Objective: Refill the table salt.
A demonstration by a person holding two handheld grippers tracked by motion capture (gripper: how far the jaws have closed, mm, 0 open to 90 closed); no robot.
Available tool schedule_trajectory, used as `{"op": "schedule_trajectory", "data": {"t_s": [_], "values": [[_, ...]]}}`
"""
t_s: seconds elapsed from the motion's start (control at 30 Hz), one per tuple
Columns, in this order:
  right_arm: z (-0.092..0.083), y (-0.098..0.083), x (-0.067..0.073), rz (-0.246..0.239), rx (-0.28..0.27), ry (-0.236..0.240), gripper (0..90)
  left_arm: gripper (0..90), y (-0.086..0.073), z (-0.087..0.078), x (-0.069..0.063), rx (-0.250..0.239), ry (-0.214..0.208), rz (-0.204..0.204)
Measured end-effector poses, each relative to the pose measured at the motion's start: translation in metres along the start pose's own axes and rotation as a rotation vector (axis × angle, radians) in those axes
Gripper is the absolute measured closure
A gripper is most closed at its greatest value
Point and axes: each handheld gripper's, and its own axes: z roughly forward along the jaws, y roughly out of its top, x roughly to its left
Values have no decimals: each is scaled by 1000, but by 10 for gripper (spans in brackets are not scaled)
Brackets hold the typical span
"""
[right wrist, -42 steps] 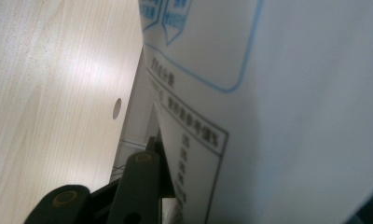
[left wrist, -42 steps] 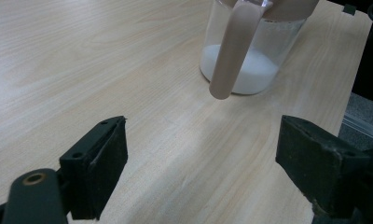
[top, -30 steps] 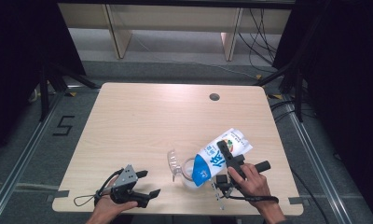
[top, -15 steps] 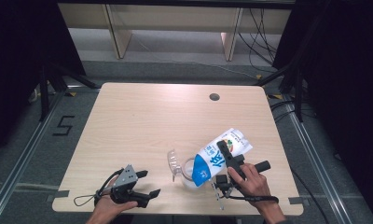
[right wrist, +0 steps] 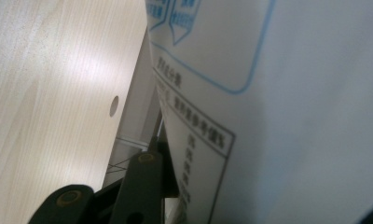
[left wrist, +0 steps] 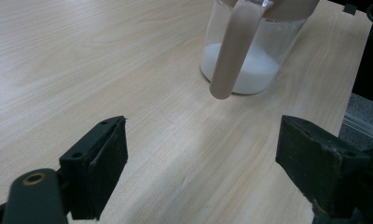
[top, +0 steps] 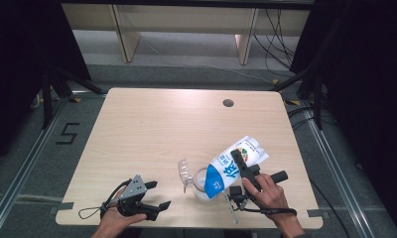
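1. High view, lower right of the frame: we hold the white-and-blue bag in the right tool, tilted so its lower blue corner sits over the clear jug.
2. Right gripper view confirms the grip: the bag covers most of the frame and one black jaw presses flat against its printed face, so we read this tool as clamped on the bag at a middling width.
3. Left gripper view, upper middle of the frame: the jug stands upright on the table with a layer of white grains in its bottom and its handle facing us.
4. Our left tool rests low at the lower left of the high view, well apart from the jug, its jaws spread wide with nothing between them.
5. We judge the step in hand to be pouring from bag into jug. To do it well, we would keep the bag's mouth inside the jug's rim and tip it in small amounts so the grains do not surge.
6. We would keep the squeeze even, since a soft bag can fold and spill onto the table.
7. If the jug shifts, the left tool could steady its handle.
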Motion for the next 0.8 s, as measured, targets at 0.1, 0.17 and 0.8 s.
{"op": "schedule_trajectory", "data": {"t_s": [0.1,0.17,0.8], "values": [[0,0,0,3,-1,-6,684,161,0,0,0,0,1,-2],[-1,1,-1,5,0,-16,685,161,0,0,0,0,1,-3],[1,1,-1,-20,-30,-58,699,161,0,0,0,-1,0,-2]]}}
